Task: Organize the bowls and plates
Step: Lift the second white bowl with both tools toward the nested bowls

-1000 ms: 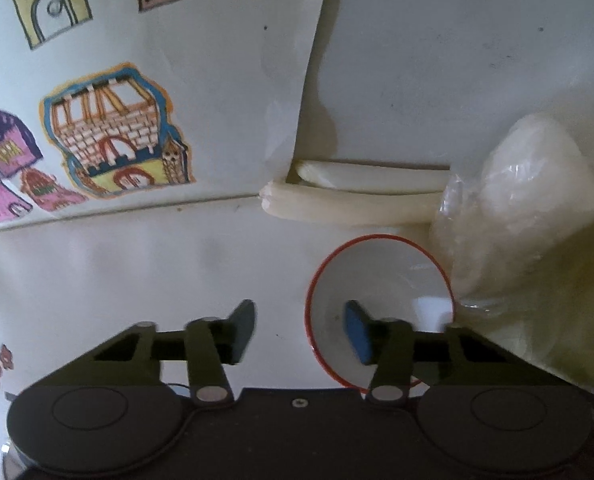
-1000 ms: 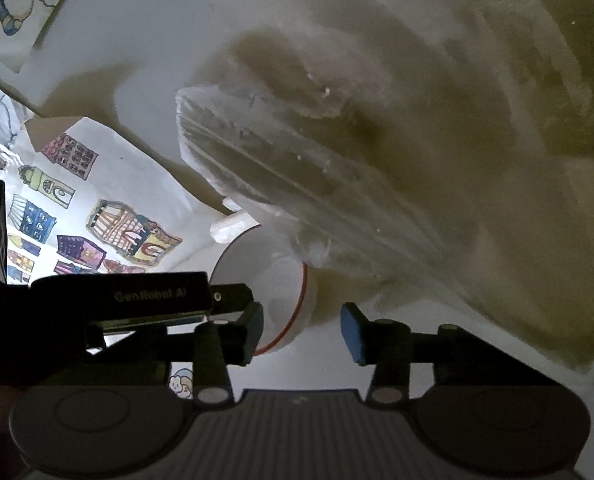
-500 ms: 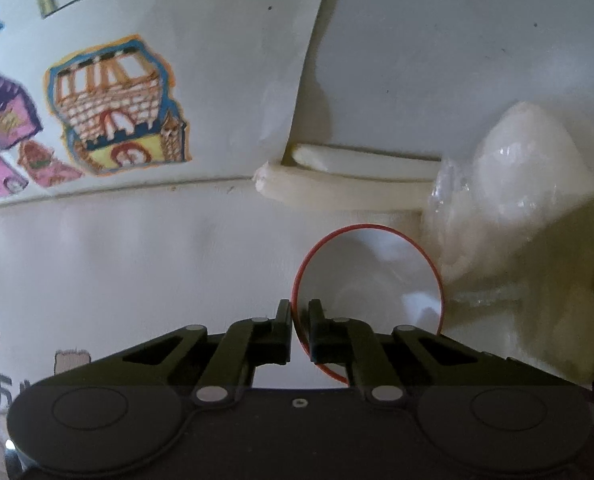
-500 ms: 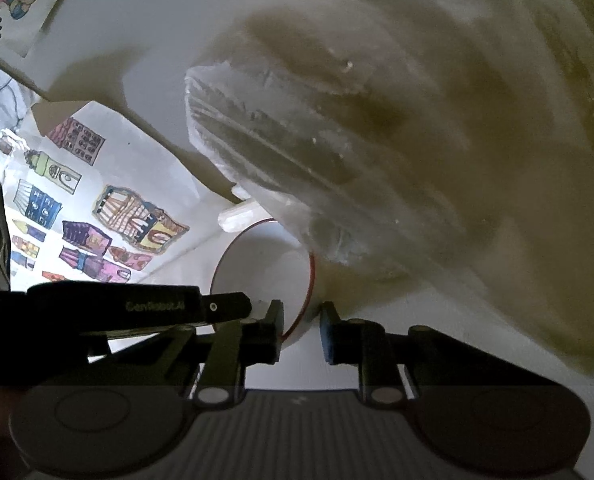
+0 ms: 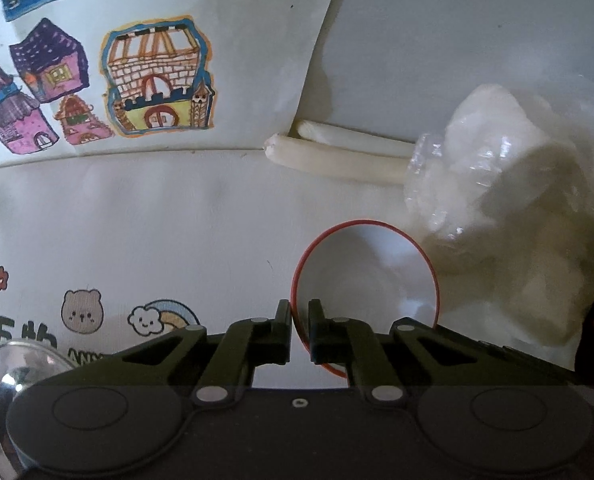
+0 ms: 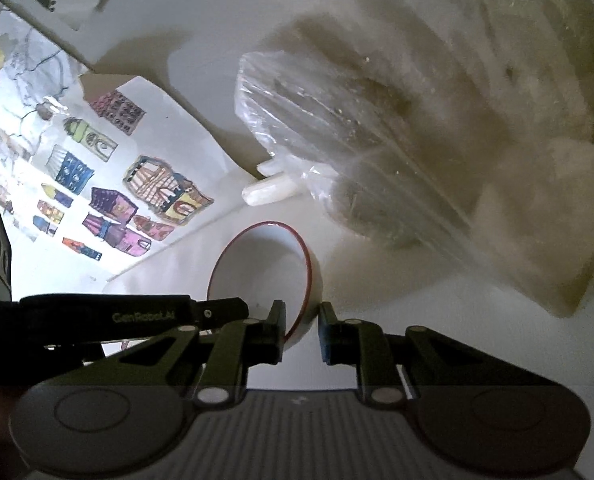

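In the left wrist view, the left gripper (image 5: 300, 322) has its two black fingers nearly together, and the red rim of the white bowl (image 5: 367, 276) passes through the narrow gap between them, so the gripper pinches the bowl at its near left edge. The bowl stands on a white table cover (image 5: 157, 216) with small printed cartoons, a bear and a cloud, near the lower left. Just to the right of the bowl lies a clear plastic bag (image 5: 497, 200) with something pale inside; it seems to touch the bowl's rim. Behind the bowl, two white rolled tubes (image 5: 337, 156) lie side by side and reach into the bag. A sheet with coloured house drawings (image 5: 153, 80) leans against the wall. At the lower left edge, part of a shiny metal object (image 5: 1, 368) shows.

In the right wrist view, the right gripper (image 6: 301, 330) is also closed on the bowl (image 6: 261, 272): one finger is inside the rim and the other is outside against the wall, at the bowl's near right side. The left gripper's dark body (image 6: 137, 316) reaches the bowl from the left. The plastic bag (image 6: 397, 152) fills the upper right, near the bowl. The house drawings (image 6: 145, 200) are at the left.
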### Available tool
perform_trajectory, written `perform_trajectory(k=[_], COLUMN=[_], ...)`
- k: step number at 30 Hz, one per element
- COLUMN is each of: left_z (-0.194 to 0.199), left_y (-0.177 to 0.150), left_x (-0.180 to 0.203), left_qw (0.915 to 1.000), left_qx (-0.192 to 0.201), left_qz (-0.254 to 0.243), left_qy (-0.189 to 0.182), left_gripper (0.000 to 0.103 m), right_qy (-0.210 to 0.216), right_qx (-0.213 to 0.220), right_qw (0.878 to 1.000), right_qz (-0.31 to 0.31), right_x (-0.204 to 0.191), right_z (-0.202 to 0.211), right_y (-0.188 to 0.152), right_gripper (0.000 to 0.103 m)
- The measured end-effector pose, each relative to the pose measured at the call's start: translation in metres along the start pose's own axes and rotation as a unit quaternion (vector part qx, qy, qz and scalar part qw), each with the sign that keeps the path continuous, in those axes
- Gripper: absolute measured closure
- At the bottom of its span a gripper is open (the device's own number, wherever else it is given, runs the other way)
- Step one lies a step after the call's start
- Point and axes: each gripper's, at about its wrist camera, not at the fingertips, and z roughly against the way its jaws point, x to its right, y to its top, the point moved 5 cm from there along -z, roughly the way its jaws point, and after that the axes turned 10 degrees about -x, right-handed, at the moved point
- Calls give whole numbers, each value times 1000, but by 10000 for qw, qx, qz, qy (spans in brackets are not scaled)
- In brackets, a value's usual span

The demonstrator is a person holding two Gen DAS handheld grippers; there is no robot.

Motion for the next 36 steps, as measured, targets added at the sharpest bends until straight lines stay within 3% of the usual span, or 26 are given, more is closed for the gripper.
perform_trajectory(k=[19, 36], left_z=[49, 81], left_y=[-41, -75], left_x=[22, 25], left_qw=[9989, 9967], left_qx=[420, 727], left_qz=[-39, 109], left_qy=[-201, -346], left_gripper=[95, 95], right_qy=[29, 48], right_qx=[309, 316], right_qw=[9983, 9950], right_qz=[488, 944], right_x=[-18, -34], right_z=[53, 82], right_y=[-31, -59], right_gripper=[84, 84])
